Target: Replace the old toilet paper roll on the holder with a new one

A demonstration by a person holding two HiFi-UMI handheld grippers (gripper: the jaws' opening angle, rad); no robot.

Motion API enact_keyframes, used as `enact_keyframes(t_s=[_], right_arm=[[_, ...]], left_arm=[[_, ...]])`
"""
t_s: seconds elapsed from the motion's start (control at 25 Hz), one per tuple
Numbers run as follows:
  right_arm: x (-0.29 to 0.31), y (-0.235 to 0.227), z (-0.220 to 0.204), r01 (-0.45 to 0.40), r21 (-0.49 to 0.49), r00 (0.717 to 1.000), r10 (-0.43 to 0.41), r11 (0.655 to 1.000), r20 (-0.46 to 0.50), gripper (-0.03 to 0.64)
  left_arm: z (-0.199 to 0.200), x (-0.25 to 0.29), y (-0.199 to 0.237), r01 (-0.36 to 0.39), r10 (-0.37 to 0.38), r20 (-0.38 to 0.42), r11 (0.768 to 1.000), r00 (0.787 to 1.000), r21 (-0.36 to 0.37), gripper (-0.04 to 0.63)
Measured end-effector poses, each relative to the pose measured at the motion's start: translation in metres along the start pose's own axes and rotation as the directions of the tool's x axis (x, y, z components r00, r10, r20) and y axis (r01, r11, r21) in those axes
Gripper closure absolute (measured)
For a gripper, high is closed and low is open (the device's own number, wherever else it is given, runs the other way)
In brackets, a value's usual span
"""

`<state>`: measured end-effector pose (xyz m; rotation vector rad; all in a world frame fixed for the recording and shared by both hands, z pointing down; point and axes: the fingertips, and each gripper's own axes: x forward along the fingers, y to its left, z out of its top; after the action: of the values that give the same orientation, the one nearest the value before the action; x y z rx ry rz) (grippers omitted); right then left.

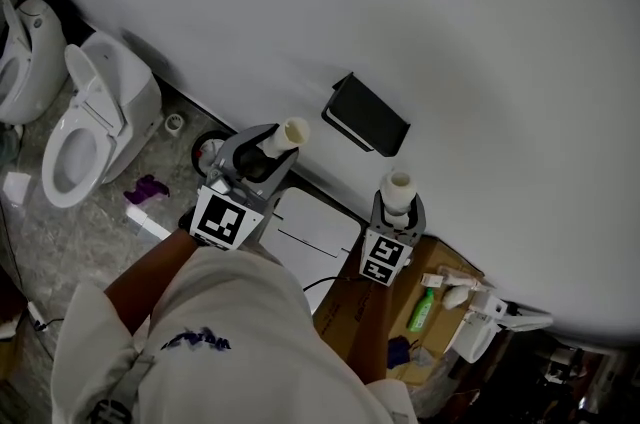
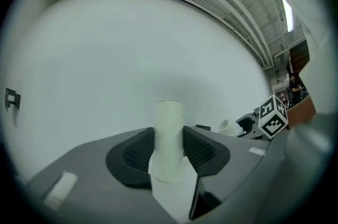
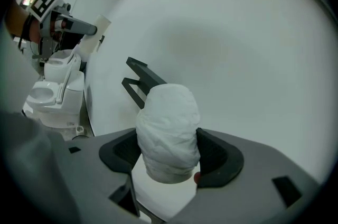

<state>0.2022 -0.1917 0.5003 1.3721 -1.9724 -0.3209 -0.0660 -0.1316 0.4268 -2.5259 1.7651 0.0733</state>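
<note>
the person's arms, in a loose pale sleeve (image 1: pixel 235 332), reach forward side by side. the left claw (image 2: pixel 169 150) points level, its ribbed black pads (image 2: pixel 138 151) narrowed onto a bare cardboard tube (image 2: pixel 169 122), slim, smooth and upright between them. the right claw (image 3: pixel 170 157) tips slightly downward and is clamped around a roll of toilet paper (image 3: pixel 169 130), fat, white, soft and crumpled, domed on top. beyond both, apart from either, the holder (image 1: pixel 367 115), a flat black angular bracket, juts from the plain white wall (image 1: pixel 450 32). far left, a glossy white toilet (image 1: pixel 100 122) stands on a speckled floor (image 1: pixel 100 232).
</note>
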Motion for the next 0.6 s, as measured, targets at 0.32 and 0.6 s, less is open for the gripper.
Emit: enact_keyframes(t_s=[0.32, 0.6], right_arm=[[0.008, 0.001, -0.013, -0.004, -0.121, 0.999, -0.001, 0.993, -0.037, 0.304], [0.020, -0.002, -0.024, -0.003, -0.244, 0.996, -0.018, 0.970, -0.084, 0.304]], left_arm=[[-0.004, 0.001, 0.000, -0.011, 0.011, 0.009, 1.000, 1.000, -0.028, 0.419], [-0.009, 0.005, -0.003, 0.002, -0.003, -0.030, 1.000, 1.000, -0.021, 0.419]])
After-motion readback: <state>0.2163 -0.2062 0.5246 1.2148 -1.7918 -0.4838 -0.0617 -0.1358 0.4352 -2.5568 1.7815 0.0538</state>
